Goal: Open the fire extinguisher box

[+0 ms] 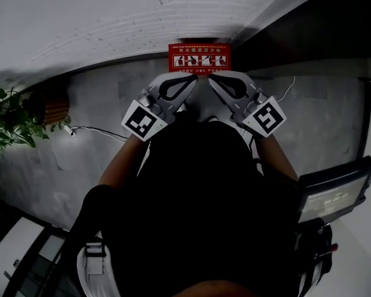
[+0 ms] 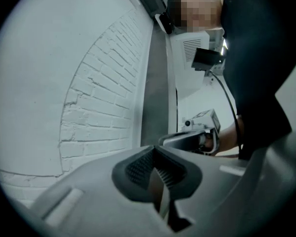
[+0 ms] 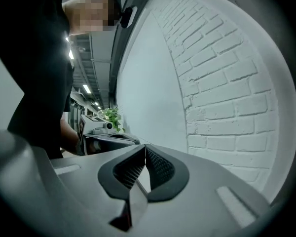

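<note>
Fire extinguisher box [image 1: 200,57] just beyond fingers [image 1: 190,84]

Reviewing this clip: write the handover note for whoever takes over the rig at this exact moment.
Left gripper: jaws together, empty, held in the air ahead of the person.
Right gripper: jaws together, empty, beside the left one, tips angled toward each other.
Fire extinguisher box: red, at the foot of the white brick wall, just beyond both tips; neither gripper is on it.
Done: nothing visible; the box looks closed.
Left: bring a gripper to the box and open it.
</note>
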The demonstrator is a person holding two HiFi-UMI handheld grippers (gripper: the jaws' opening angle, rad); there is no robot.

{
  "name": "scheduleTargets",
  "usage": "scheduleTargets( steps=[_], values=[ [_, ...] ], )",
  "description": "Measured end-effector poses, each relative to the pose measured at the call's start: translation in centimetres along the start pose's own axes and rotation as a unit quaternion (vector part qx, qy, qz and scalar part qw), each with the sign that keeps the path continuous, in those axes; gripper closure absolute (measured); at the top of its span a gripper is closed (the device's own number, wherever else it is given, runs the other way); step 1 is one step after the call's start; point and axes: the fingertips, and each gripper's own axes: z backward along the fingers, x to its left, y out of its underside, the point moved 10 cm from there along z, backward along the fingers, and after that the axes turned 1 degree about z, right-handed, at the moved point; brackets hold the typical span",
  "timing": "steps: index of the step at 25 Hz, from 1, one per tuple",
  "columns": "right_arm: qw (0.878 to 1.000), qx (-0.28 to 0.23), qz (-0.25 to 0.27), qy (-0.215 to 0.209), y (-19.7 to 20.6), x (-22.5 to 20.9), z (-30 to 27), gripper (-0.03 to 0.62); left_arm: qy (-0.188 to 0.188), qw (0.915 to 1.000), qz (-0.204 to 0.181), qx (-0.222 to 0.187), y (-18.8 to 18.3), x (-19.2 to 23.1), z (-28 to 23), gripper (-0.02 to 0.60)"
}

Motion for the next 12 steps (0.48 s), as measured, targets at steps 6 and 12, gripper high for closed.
scheduleTargets(
  steps=[6,12],
  values=[
    [0.999,0.008,-0.005,0.032,0.5,-2.7,-1.8,0.583,0.014,0.9998,0.015,0.006,0.9,4.2,-0.9,0.58],
    [0.999,0.001,-0.017,0.03,1.6,-6.4,-1.4,0.583,0.001,0.9996,0.006,0.028,1.4,5.6,-3.7,0.58]
  ],
)
